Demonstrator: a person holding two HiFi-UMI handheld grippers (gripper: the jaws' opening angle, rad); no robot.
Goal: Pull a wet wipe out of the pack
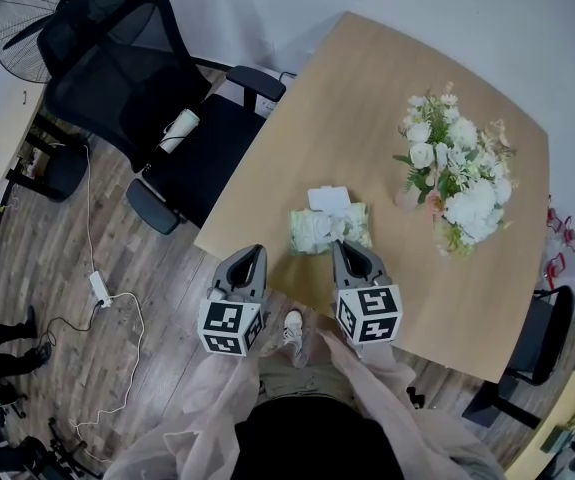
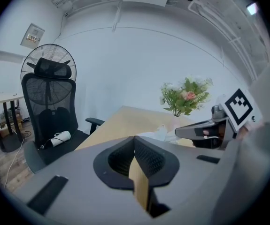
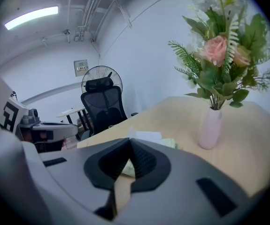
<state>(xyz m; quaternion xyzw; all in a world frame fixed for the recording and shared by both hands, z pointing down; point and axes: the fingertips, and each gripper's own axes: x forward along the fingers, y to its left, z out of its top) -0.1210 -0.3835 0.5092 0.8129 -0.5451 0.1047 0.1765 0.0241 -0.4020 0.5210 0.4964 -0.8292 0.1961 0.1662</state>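
Nearest the person, two grey hand-held grippers with marker cubes hang at the near edge of the light wooden table (image 1: pixel 487 298). The left gripper (image 1: pixel 255 252) has its jaws pressed together on nothing. The right gripper (image 1: pixel 341 245) is likewise pressed together and empty, its tip just at the near edge of the pale green soft pack of wet wipes (image 1: pixel 317 230); whether it touches, I cannot tell. The pack lies flat near the table's near corner, with a white flap (image 1: pixel 327 198) at its far side, probably the opened lid.

No wipe is out yet, so this looks like the approach. Next, one gripper would need to spread its jaws and pinch the top wipe while the other steadies the pack.

Counted: two grippers, one pack, one flap. Farther off are one pale pink vase of flowers (image 3: pixel 212 125), one black mesh office chair (image 1: pixel 147 78) and one standing fan (image 1: pixel 37 13).
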